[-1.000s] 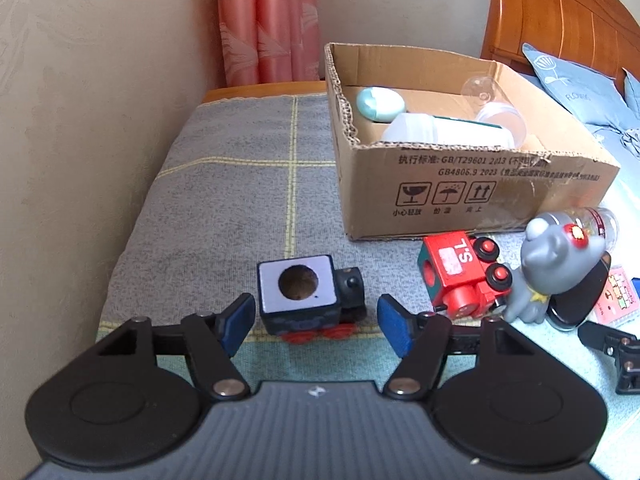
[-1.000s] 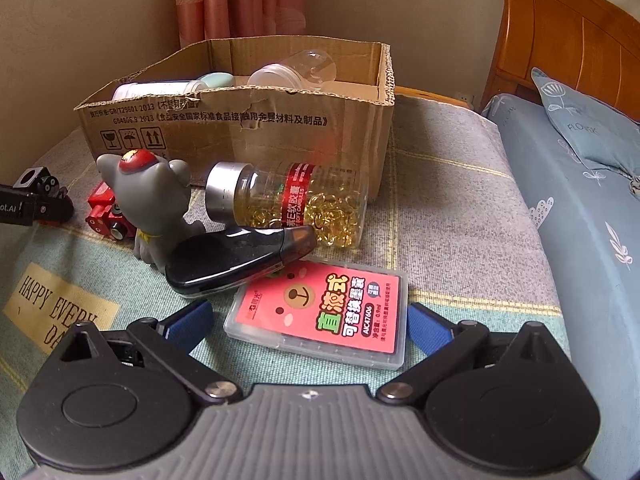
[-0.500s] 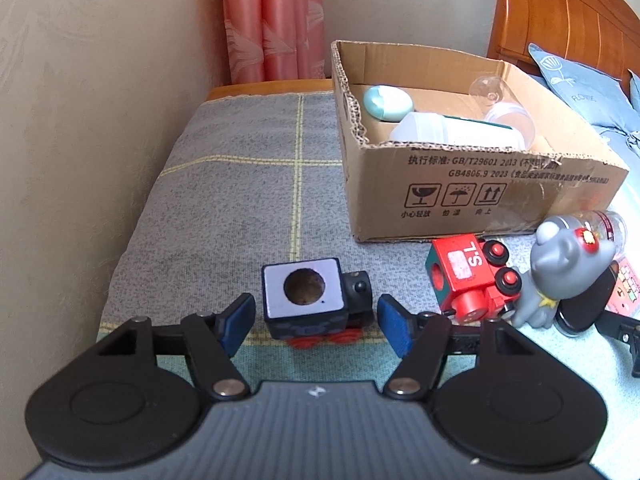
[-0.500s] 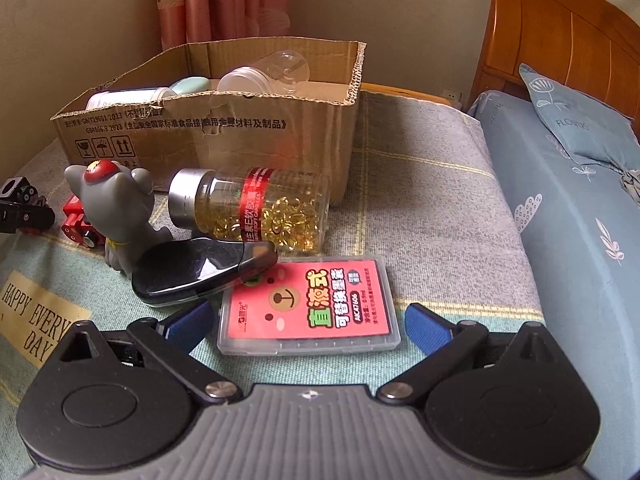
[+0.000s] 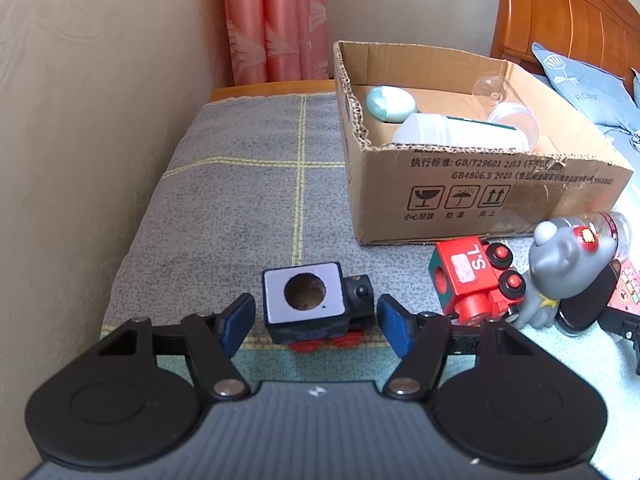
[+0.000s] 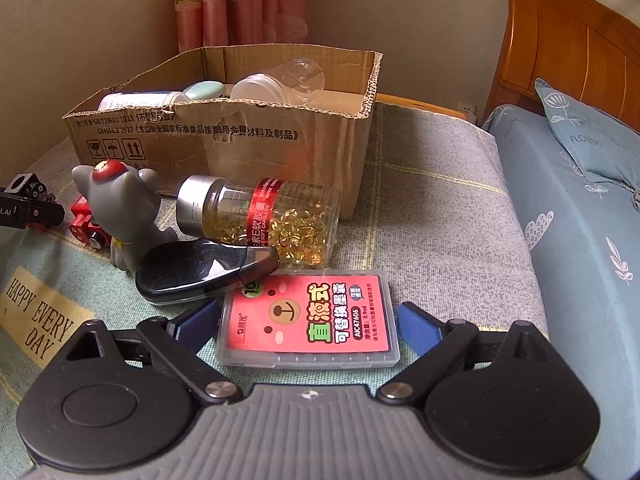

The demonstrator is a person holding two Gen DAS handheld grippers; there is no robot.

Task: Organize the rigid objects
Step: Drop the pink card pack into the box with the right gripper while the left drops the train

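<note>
A dark toy train block with a round hole in its pale face sits on the bedcover between the open blue fingers of my left gripper, not touched. My right gripper is open around a clear flat case with a pink label, its fingers either side of it. A cardboard box behind holds a white bottle, a pale blue egg shape and a clear bulb.
A red toy train, a grey cat figure, a bottle of yellow capsules and a glossy black case lie in front of the box. A wall runs along the left. A wooden headboard and pillow stand at the right.
My left gripper has edged closer to the dark train block. My right gripper has moved forward so the pink-labelled case lies between its fingers. Both stay open.
</note>
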